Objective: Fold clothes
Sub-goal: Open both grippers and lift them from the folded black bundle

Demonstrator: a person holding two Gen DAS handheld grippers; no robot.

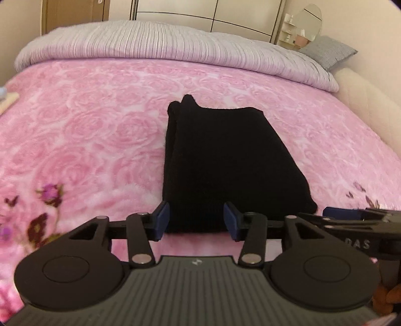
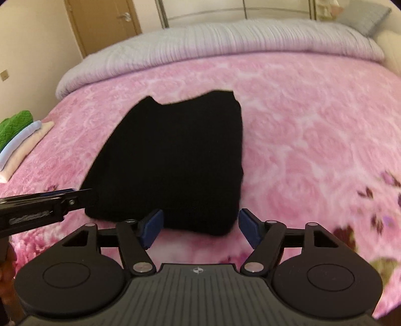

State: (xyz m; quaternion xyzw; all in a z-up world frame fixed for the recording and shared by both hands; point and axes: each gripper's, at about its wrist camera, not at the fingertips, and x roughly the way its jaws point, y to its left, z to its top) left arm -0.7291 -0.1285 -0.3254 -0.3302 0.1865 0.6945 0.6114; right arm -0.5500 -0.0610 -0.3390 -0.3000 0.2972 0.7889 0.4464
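Note:
A black knitted garment (image 1: 220, 155) lies folded into a compact rectangle on the pink rose-patterned blanket (image 1: 87, 130). It also shows in the right wrist view (image 2: 173, 160). My left gripper (image 1: 198, 218) is open and empty, its blue pads straddling the garment's near edge without gripping it. My right gripper (image 2: 200, 225) is open and empty just in front of the garment's near right corner. The right gripper also shows from the side in the left wrist view (image 1: 356, 215); the left one shows in the right wrist view (image 2: 50, 200).
A grey ribbed duvet (image 1: 155, 42) is rolled along the far side of the bed. A stack of folded clothes, green on top (image 2: 15, 140), sits at the bed's left edge. A grey pillow (image 1: 328, 51), wardrobe doors and a wooden door (image 2: 105, 22) stand behind.

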